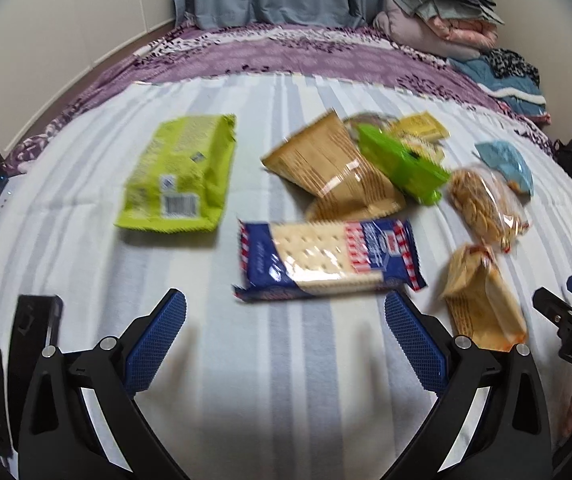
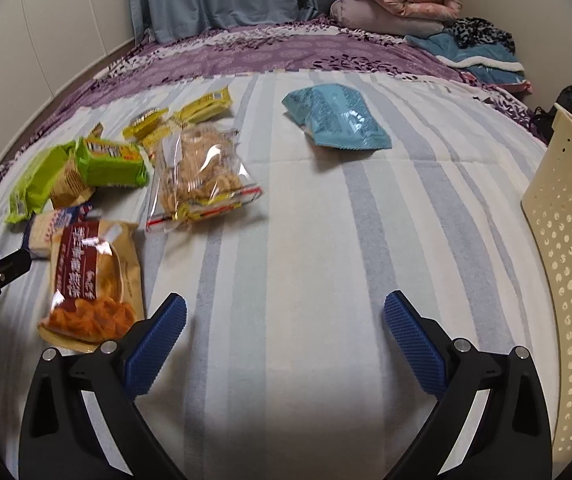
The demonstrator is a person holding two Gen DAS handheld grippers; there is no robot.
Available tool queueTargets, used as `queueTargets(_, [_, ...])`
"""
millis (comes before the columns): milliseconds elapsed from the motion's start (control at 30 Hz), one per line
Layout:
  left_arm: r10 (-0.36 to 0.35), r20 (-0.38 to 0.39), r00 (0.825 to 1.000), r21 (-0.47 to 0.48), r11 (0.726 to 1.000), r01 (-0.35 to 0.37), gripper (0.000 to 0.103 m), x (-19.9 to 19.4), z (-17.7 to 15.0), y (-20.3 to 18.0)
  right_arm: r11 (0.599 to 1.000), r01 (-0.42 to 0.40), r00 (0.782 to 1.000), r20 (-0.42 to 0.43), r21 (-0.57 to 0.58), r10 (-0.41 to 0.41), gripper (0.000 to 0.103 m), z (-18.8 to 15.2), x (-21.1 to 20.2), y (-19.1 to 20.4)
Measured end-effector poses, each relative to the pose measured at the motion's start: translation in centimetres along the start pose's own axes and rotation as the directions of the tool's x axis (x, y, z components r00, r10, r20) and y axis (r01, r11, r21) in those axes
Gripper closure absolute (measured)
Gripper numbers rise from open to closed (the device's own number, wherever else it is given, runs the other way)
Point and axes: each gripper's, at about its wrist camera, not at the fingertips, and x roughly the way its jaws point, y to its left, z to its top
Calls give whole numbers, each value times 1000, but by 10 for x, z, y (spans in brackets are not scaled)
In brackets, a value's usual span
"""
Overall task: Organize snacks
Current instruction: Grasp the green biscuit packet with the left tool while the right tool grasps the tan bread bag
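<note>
Left wrist view: I am seeing the left gripper (image 1: pixel 285 312) hanging just above the striped bedspread (image 1: pixel 245 380), its blue pads (image 1: pixel 157 344) spread wide with nothing between them. The blue-and-red cracker pack (image 1: pixel 328 260) is lying flat just ahead of the fingertips, nearer the right-hand pad. A lime-green bag (image 1: pixel 181 176) is lying back side up to the left, apart from the rest. Behind the crackers, a tan pack (image 1: pixel 334 168) and a bright green pack (image 1: pixel 402 164) are overlapping in a heap, with yellow packets (image 1: pixel 422 126) behind them. To the right, a clear bag of twisted snacks (image 1: pixel 486 208) and an orange-brown pastry pack (image 1: pixel 482 304) are lying close together, a light blue pouch (image 1: pixel 506 160) beyond them. The picture is blurring, so I am reading no labels. The right gripper (image 1: pixel 570 312) is showing at the right edge.

Right wrist view: I am seeing the right gripper (image 2: pixel 285 312) also spread wide and empty over bare bedspread (image 2: pixel 286 260). The pastry pack (image 2: pixel 93 280) is lying just beside its left finger. The clear bag (image 2: pixel 201 180) is sitting further back, the green pack (image 2: pixel 109 164) and lime-green bag (image 2: pixel 33 188) left of it. The light blue pouch (image 2: pixel 338 120) is lying alone, well apart. A cream perforated basket (image 2: pixel 566 220) is standing at the right edge. The left gripper's tip (image 2: pixel 1 268) is entering from the left, near the cracker pack (image 2: pixel 45 228)
</note>
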Motion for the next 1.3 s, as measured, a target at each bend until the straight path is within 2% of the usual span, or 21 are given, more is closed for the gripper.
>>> queueTargets(133, [31, 24, 999, -61, 998, -29, 2, -1, 22, 24, 1000, -21, 999, 32, -5, 22, 5, 7, -7, 0])
queueTargets(267, [66, 6, 998, -96, 993, -65, 2, 13, 43, 45, 997, -77, 996, 45, -10, 78, 5, 8, -11, 6])
queueTargets(333, [55, 0, 998, -122, 991, -55, 2, 20, 54, 55, 994, -107, 993, 45, -28, 108, 5, 8, -12, 14])
queueTargets(500, [97, 10, 995, -106, 990, -95, 2, 34, 76, 64, 983, -168, 985, 37, -78, 171, 5, 8, -12, 33])
queueTargets(667, [97, -21, 995, -92, 991, -98, 2, 60, 95, 71, 968, -230, 972, 26, -98, 233, 5, 9, -13, 46])
queueTargets(833, [87, -44, 995, -86, 992, -91, 2, 82, 99, 78, 956, -265, 963, 4, -129, 268, 5, 10, -10, 60])
queueTargets(867, [86, -44, 995, -83, 992, -90, 4, 85, 100, 79, 954, -268, 963, 1, -133, 271, 5, 10, -9, 63])
queueTargets(933, [82, -58, 995, -82, 993, -87, 21, 92, 100, 81, 950, -278, 960, -5, -143, 280, 5, 11, -8, 69])
queueTargets(1033, [63, -65, 996, -99, 993, -69, 28, 100, 99, 86, 944, -288, 957, -12, -163, 290, 5, 13, -7, 78])
queueTargets(1300, [57, -18, 998, -93, 994, -58, 33, 94, 99, 85, 938, -277, 961, -37, -209, 276, 5, 11, 2, 94])
